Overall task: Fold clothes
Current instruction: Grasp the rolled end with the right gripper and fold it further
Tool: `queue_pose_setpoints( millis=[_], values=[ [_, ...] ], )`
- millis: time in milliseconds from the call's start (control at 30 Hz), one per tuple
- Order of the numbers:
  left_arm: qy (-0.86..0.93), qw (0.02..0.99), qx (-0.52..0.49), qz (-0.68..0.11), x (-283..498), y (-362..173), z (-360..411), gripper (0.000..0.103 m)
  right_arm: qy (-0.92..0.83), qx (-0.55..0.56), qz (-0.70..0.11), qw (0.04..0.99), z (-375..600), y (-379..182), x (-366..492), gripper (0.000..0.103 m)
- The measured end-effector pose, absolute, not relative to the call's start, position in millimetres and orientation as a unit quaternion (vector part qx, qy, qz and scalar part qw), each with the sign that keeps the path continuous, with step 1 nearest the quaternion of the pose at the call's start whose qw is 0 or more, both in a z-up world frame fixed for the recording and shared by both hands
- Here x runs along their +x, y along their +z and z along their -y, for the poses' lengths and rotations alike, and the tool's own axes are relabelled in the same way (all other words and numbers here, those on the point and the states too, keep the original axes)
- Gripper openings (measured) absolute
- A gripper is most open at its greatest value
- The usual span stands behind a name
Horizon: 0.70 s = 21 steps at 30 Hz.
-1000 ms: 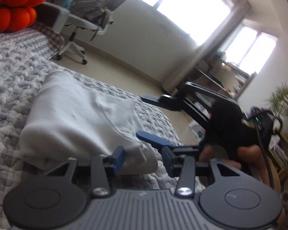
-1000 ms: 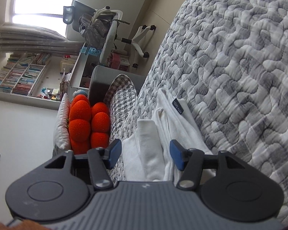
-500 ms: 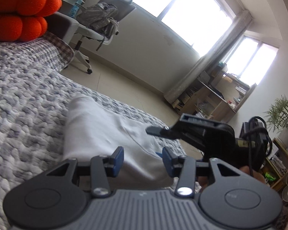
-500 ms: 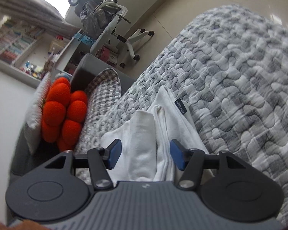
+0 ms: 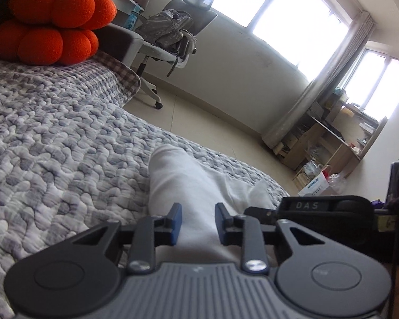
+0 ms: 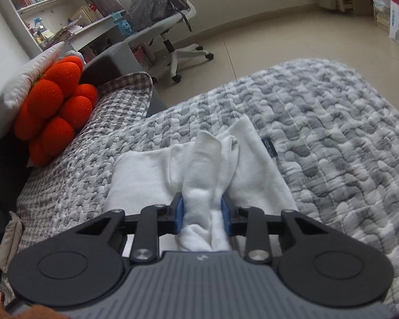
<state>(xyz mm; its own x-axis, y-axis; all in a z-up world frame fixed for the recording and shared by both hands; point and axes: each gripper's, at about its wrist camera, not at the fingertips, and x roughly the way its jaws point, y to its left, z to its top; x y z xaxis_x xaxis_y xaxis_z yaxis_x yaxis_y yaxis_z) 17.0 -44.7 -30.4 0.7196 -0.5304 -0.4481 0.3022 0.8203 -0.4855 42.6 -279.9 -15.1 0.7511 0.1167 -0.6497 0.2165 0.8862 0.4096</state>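
1. Your left tool (image 5: 198, 223) hides the white garment's (image 5: 183, 186) near end.
2. Your right tool (image 5: 327, 210) is cut off at the left wrist view's right edge.
3. The garment's dark label (image 6: 269, 145) is too small to read.

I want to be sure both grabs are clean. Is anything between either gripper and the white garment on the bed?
Nothing visible. The right gripper is closing with a bunched fold of the white garment pressed between its pads. The left gripper is closing too, with the cloth between its fingers. Only the quilt lies around.
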Motion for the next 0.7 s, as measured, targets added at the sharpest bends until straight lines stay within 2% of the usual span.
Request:
queue_pose_setpoints(
  millis=[67, 233, 467, 700],
  values=[
    [-0.227, 0.909, -0.196, -0.291, 18.0, -29.1, 42.7, 0.024, -0.020, 0.237, -0.336, 0.911, 279.1, -7.7, 40.8, 0.027],
    [-0.231, 0.910, -0.204, -0.278, 21.1, -26.7, 39.5, 0.012, 0.032, 0.267, -0.283, 0.921, 288.3, 14.4, 36.3, 0.026],
    [-0.263, 0.905, -0.194, -0.274, 22.6, -30.6, 55.0, 0.010, 0.066, 0.328, -0.266, 0.904, 327.9, 9.9, 37.6, 0.026],
    [-0.291, 0.899, -0.172, -0.279, 21.4, -33.9, 73.5, 0.009, 0.056, 0.370, -0.290, 0.881, 363.3, -13.4, 35.2, 0.026]
  ],
)
